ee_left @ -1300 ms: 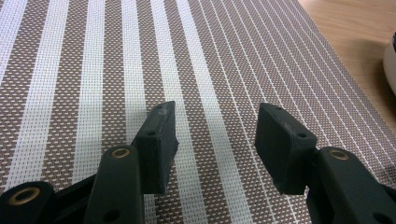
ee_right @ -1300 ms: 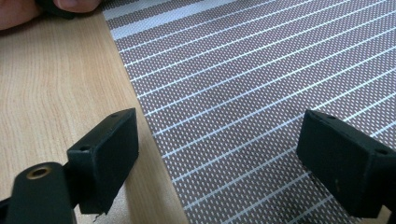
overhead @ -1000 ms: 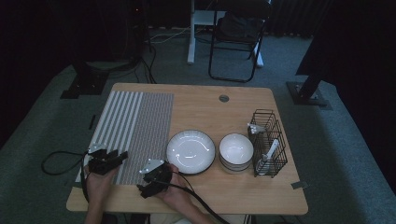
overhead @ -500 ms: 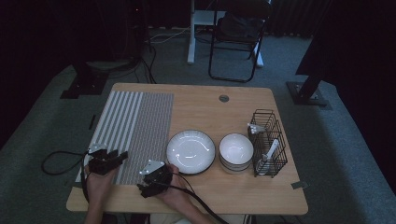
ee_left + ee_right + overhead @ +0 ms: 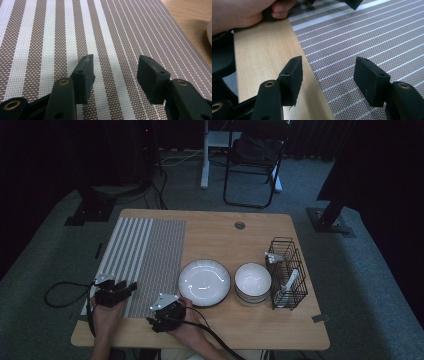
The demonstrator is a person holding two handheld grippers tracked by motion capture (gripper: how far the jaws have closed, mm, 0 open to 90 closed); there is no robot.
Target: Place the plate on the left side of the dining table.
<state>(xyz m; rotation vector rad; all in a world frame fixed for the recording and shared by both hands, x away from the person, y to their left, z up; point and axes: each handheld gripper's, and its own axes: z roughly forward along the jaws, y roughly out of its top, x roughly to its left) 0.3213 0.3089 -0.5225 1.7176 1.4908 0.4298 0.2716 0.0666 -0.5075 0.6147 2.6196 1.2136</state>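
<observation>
Placemat (image 5: 142, 260), striped, lying flat on the table (image 5: 225, 235) directly beneath the empty, wide-open left tongs (image 5: 116, 290), with its near edge between the jaws of the right tongs (image 5: 161, 312), which have just been closing, still empty: a shallow bite could slip off the thin weave.

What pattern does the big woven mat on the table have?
The woven placemat has brown and white stripes, wide on one side and thin on the other. The left gripper view shows it best.

Both hands rest low at the near edge. The left gripper (image 5: 131, 286) has its jaws apart. The right gripper (image 5: 151, 321) has jaws that have just been closing, nothing between them.
</observation>
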